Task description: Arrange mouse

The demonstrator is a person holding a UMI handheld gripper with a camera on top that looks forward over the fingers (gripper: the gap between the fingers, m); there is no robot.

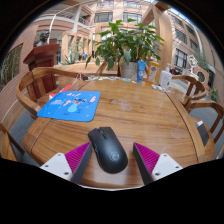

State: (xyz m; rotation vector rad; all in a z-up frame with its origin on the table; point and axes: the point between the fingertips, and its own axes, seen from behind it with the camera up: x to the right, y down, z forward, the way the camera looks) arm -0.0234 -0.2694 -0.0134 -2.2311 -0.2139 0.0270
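A black computer mouse lies on the round wooden table, near its front edge. My gripper is open, with the mouse standing between the two fingers. The magenta pads sit apart from the mouse's sides with a gap on each side. A blue mouse mat with small items on it lies on the table to the far left of the mouse.
A potted green plant stands at the far side of the table, with a bottle beside it. Wooden chairs stand around the table, one at the left and others at the right. Windows fill the background.
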